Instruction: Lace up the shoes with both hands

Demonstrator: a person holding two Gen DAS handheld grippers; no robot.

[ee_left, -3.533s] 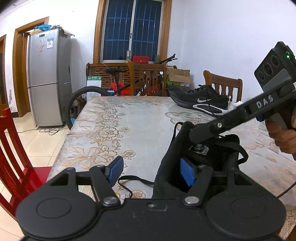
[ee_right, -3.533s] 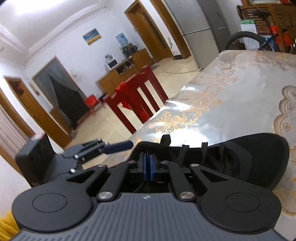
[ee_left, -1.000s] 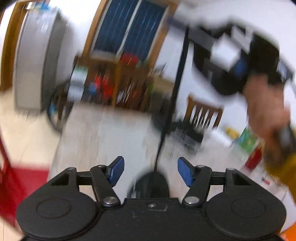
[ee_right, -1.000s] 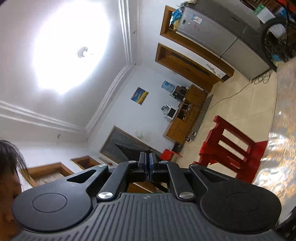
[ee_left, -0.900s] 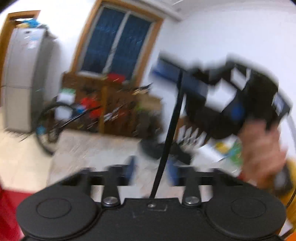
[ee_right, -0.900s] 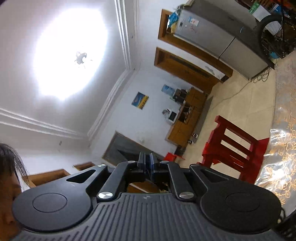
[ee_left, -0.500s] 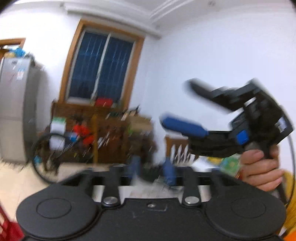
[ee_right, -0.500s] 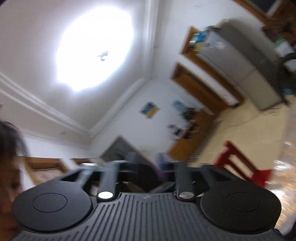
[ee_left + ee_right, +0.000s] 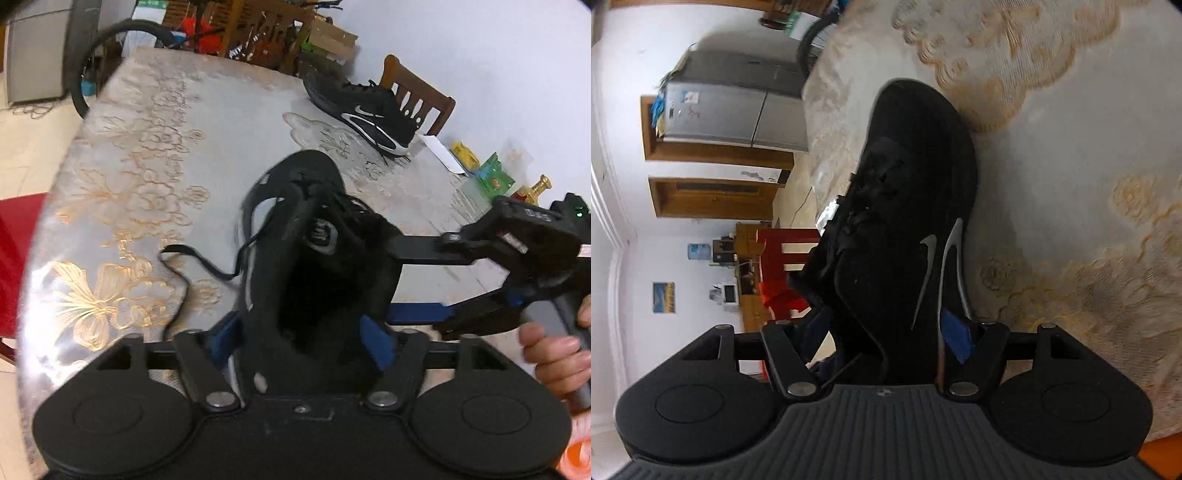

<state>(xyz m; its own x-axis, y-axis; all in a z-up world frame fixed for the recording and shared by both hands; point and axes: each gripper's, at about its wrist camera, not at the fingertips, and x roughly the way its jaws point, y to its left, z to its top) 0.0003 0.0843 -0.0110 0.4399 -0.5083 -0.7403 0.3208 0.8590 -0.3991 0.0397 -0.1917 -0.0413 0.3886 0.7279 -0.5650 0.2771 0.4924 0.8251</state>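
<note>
A black sneaker stands on the table with its heel toward me. My left gripper is open, its blue pads on either side of the heel. A loose black lace trails from the shoe onto the table at left. My right gripper reaches in from the right, open, one finger above the shoe's collar and one below by the sole. In the right wrist view the sneaker is seen side-on between the right gripper's open fingers, silver swoosh facing me.
A second black sneaker lies at the table's far right edge by a wooden chair. Small boxes and a bottle sit at the right. A red chair stands left of the floral-clothed table.
Both grippers have come down from high in the air to the shoe. The right gripper, shut a second ago, has opened. The left gripper now straddles the heel.
</note>
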